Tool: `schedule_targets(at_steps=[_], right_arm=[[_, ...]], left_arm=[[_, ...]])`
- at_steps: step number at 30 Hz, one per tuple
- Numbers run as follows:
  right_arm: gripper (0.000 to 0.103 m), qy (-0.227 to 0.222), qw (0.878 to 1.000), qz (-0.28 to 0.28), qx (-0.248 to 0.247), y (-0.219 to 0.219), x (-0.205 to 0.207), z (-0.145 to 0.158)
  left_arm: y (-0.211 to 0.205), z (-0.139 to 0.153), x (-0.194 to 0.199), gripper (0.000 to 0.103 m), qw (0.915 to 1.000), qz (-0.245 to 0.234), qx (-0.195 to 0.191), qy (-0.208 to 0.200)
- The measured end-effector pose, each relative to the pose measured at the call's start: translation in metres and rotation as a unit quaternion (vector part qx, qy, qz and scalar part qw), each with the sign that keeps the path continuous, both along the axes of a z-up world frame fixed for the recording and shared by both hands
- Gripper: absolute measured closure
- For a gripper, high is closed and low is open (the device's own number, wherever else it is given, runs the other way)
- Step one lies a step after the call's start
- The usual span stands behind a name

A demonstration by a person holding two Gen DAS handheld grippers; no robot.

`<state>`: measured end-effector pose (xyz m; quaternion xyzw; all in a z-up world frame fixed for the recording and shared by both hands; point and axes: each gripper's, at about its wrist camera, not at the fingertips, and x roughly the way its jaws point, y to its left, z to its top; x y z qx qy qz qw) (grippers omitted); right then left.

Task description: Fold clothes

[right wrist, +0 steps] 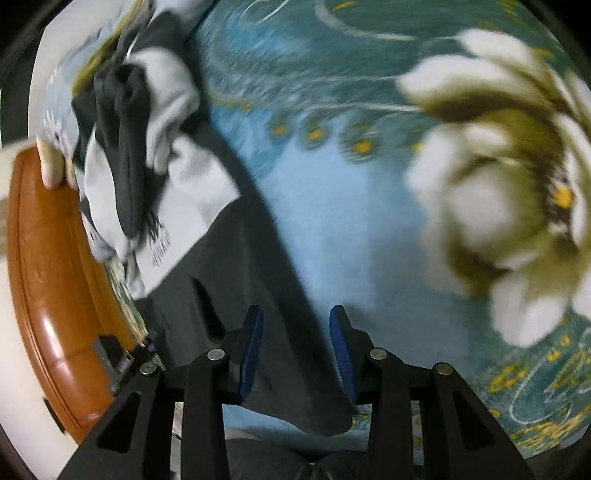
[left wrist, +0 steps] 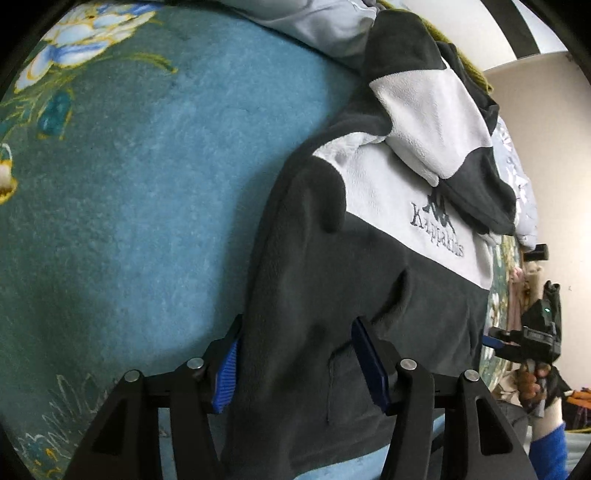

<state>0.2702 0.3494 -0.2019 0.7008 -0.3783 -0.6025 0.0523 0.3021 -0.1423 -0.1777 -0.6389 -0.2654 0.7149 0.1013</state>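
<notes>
— Left wrist view: the left hand-held gripper (left wrist: 299, 360) straddles the dark hem of the fleece hoodie (left wrist: 369, 258) lying on the blue floral carpet (left wrist: 147, 184). Its blue pads seem to stand just off the cloth, released. The hem's bottom is cut off by the frame.

— And the right hand-held gripper (right wrist: 297, 350)?

— Parted, with the hoodie's dark edge between its pads; contact is hard to judge, since that view is blurred. A grey garment (left wrist: 314, 22) behind is mostly hidden.
</notes>
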Motion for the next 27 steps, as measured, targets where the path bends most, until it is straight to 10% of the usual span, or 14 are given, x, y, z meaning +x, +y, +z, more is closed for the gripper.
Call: schedule_targets(at_steps=[23,27], right_arm=[[0.061,-0.025,0.992,0.124,-0.019,-0.066,-0.009,-0.017],[0.063,-0.041,0.991,0.127,-0.026,-0.068,-0.002,-0.017]], left_arm=[[-0.003,-0.001,0.027,0.047,0.9968,-0.037,0.053,-0.046],[-0.002,0.000,0.028,0.073,0.9980,-0.029,0.020,-0.052]])
